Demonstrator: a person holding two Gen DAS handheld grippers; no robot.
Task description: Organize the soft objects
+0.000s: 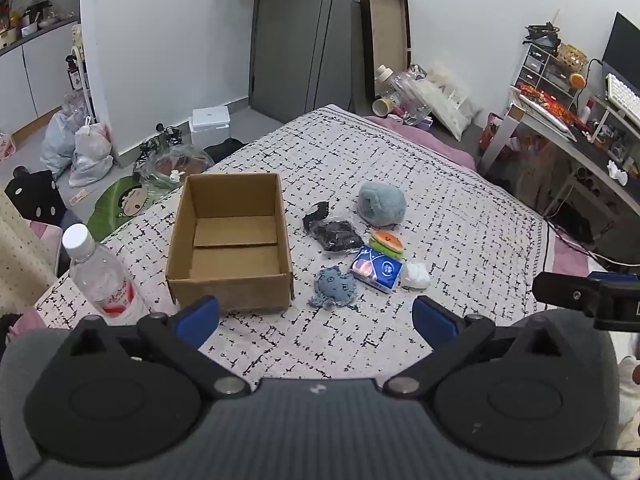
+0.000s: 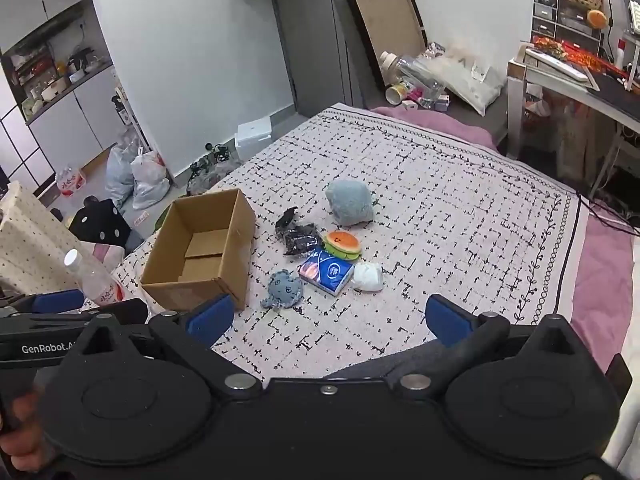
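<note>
Both grippers, left gripper (image 1: 316, 316) and right gripper (image 2: 328, 320), hover wide and empty over the near bedspread (image 1: 400, 168). Left stands an empty cardboard box (image 1: 230, 240). Right of it, the octopus toy (image 1: 334, 285) lies nearest; likely light and squashy, best pinched across its body.

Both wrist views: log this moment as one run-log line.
left gripper: open, empty | right gripper: open, empty | cardboard box: empty | soft items beside box: octopus plush, tissue pack, burger toy | stage: not started

Even indoor light, soft shadows; sharp focus, fisheye-curved edges
</note>
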